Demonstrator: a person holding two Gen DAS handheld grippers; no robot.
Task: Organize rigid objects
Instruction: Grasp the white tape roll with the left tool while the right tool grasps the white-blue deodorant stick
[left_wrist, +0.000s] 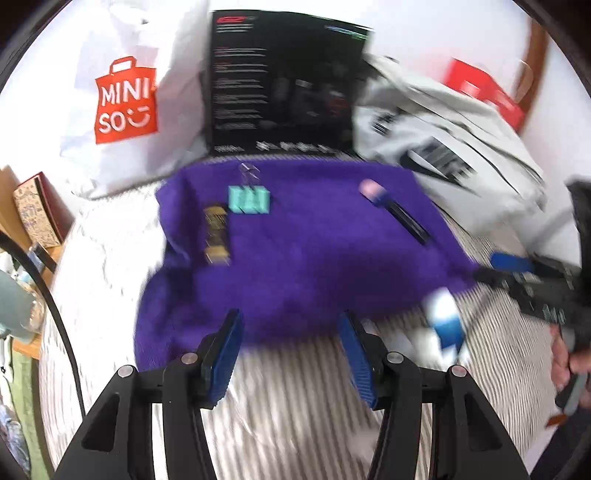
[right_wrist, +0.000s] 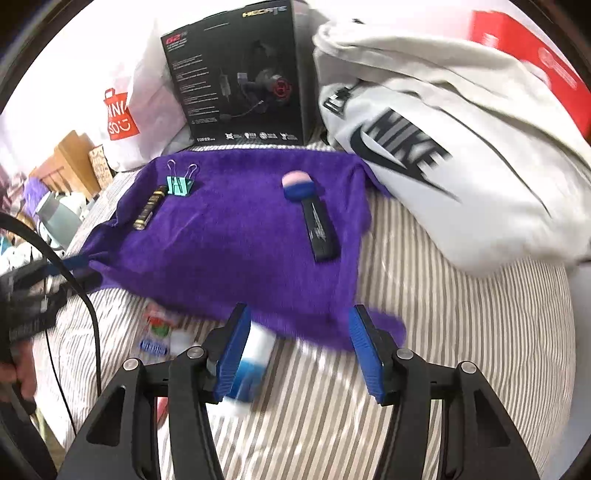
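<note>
A purple towel (left_wrist: 295, 258) (right_wrist: 240, 236) is spread on a striped bed sheet. On it lie a teal binder clip (left_wrist: 249, 200) (right_wrist: 180, 184), a black-and-gold tube (left_wrist: 217, 236) (right_wrist: 149, 206), and a black-handled brush with a pink tip (left_wrist: 391, 206) (right_wrist: 314, 221). My left gripper (left_wrist: 291, 321) hangs open over the towel's near edge, holding nothing. My right gripper (right_wrist: 299, 312) is also open. A blurred blue-and-white object (right_wrist: 251, 358) (left_wrist: 445, 325) lies on the sheet against its left finger. Each view shows the other gripper, the right gripper (left_wrist: 491, 267) and the left gripper (right_wrist: 79, 269), at the side.
Behind the towel stand a black headset box (right_wrist: 240, 74), a white Miniso bag (left_wrist: 125, 99) and a white Nike hoodie (right_wrist: 443, 147), with a red box (right_wrist: 532, 62) beyond. A small packet (right_wrist: 160, 321) and a blue ribbed piece (right_wrist: 153, 347) lie on the sheet. A black cable (right_wrist: 74, 280) runs at the left.
</note>
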